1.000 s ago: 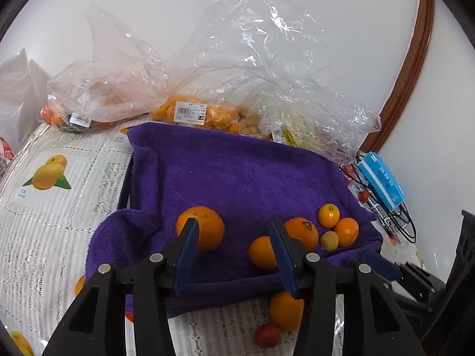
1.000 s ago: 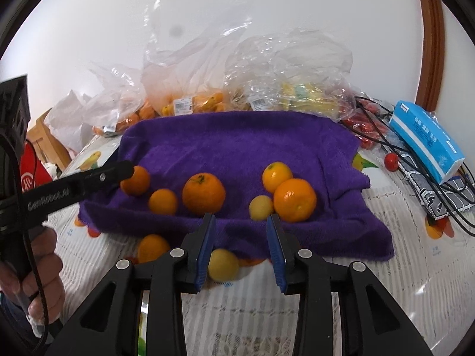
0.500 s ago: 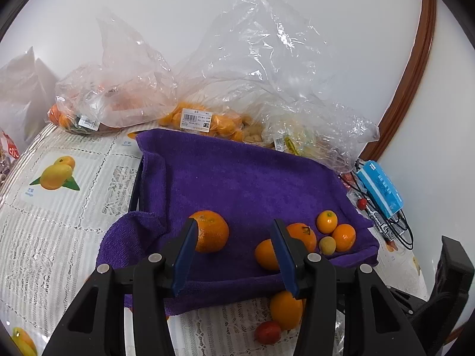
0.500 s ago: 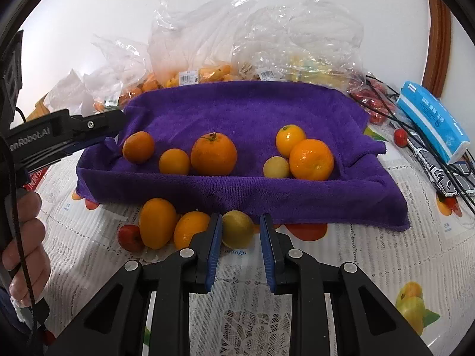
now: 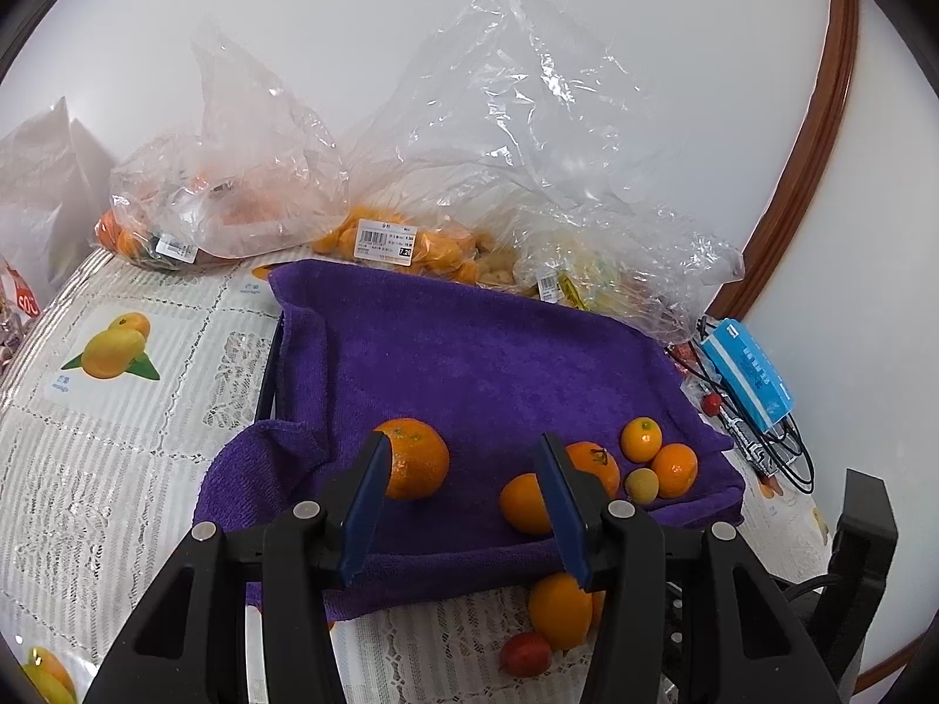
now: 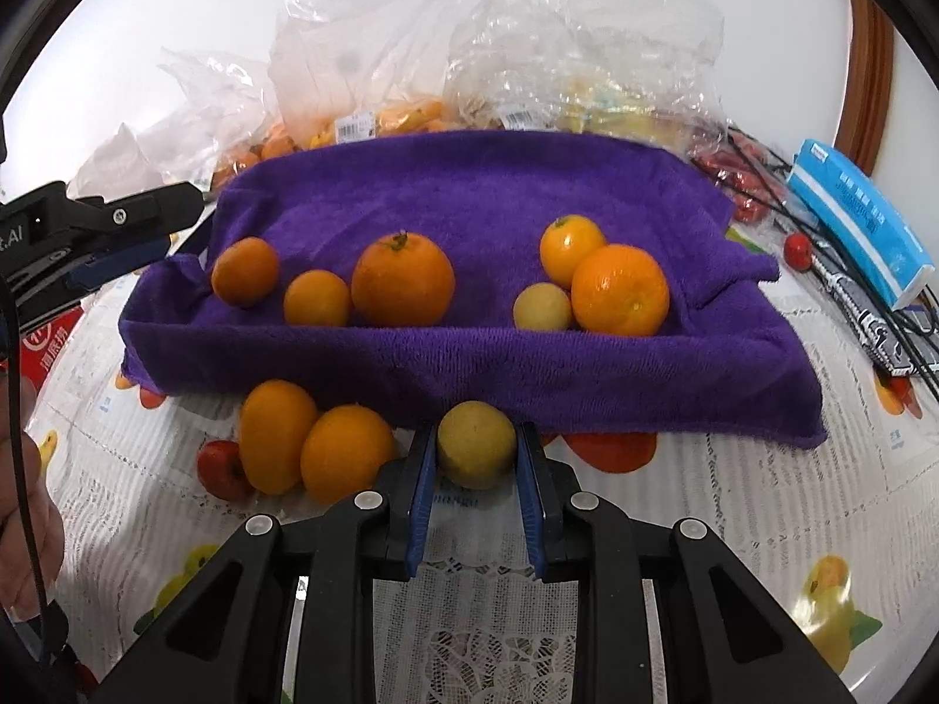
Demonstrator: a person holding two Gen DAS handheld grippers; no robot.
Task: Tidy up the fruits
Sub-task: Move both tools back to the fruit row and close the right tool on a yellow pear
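The right gripper [image 6: 476, 454] has its fingers closed on a small yellow fruit [image 6: 476, 444], which sits on the bench [image 6: 675, 504] just in front of the purple towel's [image 6: 469, 188] near edge. The left gripper [image 5: 466, 498] hangs above the towel's left part with its fingers apart and holding nothing. Six fruits lie on the towel, among them a large orange [image 6: 402, 280] at its middle.
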